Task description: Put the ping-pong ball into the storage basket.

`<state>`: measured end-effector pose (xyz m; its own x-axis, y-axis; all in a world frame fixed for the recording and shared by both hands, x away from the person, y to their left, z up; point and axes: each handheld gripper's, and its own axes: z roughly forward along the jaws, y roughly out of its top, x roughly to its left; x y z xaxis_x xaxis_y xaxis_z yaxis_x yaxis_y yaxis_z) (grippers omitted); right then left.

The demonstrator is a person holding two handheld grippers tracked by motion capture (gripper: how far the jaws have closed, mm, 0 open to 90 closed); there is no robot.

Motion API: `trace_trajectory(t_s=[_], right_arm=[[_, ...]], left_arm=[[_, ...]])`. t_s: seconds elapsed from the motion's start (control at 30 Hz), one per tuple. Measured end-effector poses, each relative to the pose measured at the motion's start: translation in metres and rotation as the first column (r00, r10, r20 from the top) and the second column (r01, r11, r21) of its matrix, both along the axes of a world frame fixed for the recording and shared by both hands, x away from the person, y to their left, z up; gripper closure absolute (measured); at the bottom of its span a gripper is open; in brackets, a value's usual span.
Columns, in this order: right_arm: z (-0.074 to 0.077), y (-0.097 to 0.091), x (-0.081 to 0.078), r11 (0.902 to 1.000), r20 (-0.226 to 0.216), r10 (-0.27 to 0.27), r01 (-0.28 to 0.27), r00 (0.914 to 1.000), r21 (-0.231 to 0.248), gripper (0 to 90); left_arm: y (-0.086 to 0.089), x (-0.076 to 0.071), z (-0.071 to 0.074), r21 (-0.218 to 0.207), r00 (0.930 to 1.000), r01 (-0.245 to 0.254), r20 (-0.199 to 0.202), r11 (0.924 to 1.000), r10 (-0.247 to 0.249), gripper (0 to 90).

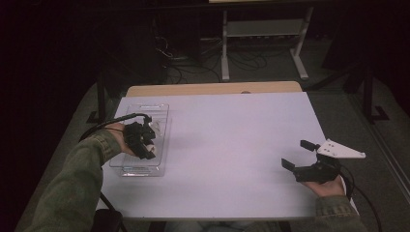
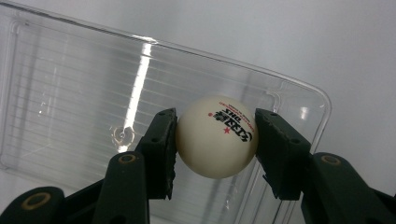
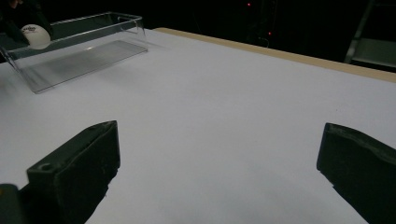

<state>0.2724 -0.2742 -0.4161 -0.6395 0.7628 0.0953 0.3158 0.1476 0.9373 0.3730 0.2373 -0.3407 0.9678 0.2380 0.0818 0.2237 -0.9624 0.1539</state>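
Observation:
A white ping-pong ball (image 2: 215, 137) with red and black print is pinched between the two black jaws of my left gripper (image 2: 215, 140), just above the floor of a clear plastic tray (image 2: 70, 93). From above, that left gripper (image 1: 147, 145) hangs over the near half of the tray (image 1: 162, 113) at the table's left, with the ball (image 1: 151, 144) at its tip. The right gripper (image 1: 296, 153) rests low near the table's right front, jaws wide apart with bare table between them. In the right gripper view the ball (image 3: 36, 35) sits far off over the tray (image 3: 88, 51).
The white tabletop (image 1: 232, 145) stretches between the two hands. A wooden edge (image 1: 212, 88) runs along the far side. Beyond the table stand a white shelf frame (image 1: 263, 43) and cables on a dark floor.

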Motion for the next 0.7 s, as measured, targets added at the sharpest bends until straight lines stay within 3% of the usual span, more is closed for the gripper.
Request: trace_trajectory(t_s=[0.7], right_arm=[[0.000, 0.000, 0.000, 1.0000, -0.006, 0.004, -0.004, 1.0000, -0.003, 0.0]], left_arm=[[-0.001, 0.002, -0.018, 0.015, 0.9996, 0.002, -0.029, 0.9999, -0.001, 50.5]])
